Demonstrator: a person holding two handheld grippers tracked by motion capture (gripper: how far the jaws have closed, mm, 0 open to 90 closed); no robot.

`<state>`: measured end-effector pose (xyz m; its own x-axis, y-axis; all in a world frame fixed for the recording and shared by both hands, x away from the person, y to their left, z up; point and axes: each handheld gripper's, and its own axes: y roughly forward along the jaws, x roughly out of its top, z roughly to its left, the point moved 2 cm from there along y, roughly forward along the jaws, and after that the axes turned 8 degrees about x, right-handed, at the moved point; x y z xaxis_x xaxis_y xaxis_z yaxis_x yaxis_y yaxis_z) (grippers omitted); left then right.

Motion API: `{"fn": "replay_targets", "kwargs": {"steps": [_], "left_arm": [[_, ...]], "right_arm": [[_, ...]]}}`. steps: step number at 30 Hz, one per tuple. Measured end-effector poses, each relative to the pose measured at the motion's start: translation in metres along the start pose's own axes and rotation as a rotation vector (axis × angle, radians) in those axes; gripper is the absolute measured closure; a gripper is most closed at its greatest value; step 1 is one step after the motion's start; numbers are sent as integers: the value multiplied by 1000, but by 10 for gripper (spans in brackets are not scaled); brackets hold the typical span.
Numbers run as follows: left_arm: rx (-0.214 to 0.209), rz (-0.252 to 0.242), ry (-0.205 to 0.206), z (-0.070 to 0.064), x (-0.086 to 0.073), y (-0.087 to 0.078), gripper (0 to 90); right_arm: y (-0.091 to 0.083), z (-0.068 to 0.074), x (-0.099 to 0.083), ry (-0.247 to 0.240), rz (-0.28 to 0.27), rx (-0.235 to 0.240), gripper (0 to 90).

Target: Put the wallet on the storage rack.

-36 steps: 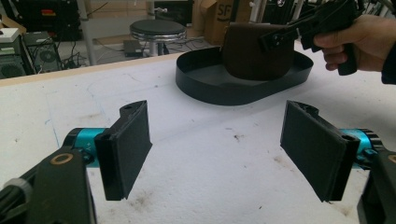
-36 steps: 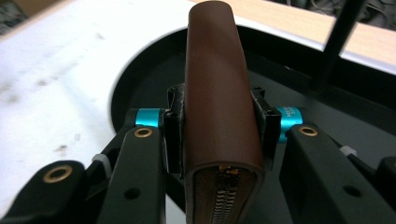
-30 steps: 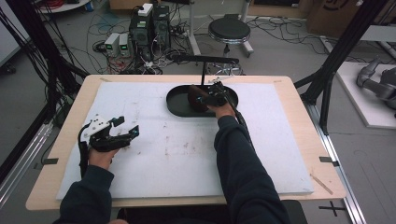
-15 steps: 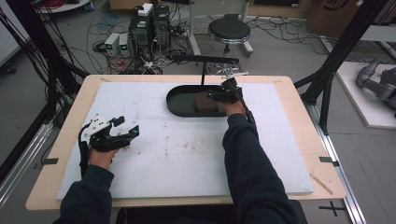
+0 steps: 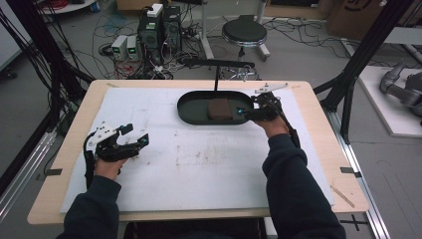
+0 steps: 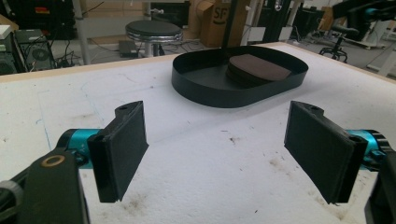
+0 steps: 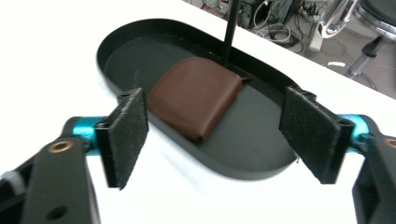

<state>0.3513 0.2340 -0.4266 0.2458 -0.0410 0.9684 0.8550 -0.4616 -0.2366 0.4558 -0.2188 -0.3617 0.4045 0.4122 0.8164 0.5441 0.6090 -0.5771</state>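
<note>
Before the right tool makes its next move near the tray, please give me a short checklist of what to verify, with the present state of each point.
1. Right tool is open: ok, jaws stand wide apart with nothing between them.
2. Brown wallet lies inside the black tray: ok, flat on the tray floor, closed.
3. Right tool is free of the wallet: ok, it hovers at the tray's near rim, apart from it.
4. Black post behind the wallet leaves room: cannot tell, it stands very close to the wallet's far corner.
5. Left tool is out of the way: ok, open, far from the tray on the white mat.
</note>
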Motion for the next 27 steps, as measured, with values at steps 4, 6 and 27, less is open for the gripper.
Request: {"fn": "replay_targets", "kwargs": {"steps": [4,6,27], "left_arm": [[5,-2,-1,1,0,-1,210],[9,-1,1,1,0,-1,209],[-9,4,35,-10,2,-2,210]], "right_arm": [[-19,12,-18,-39,-16,-22,219],[-26,16,-29,-48,-21,-21,220],[-54,29,-103,-10,-43,-85,219]]}}
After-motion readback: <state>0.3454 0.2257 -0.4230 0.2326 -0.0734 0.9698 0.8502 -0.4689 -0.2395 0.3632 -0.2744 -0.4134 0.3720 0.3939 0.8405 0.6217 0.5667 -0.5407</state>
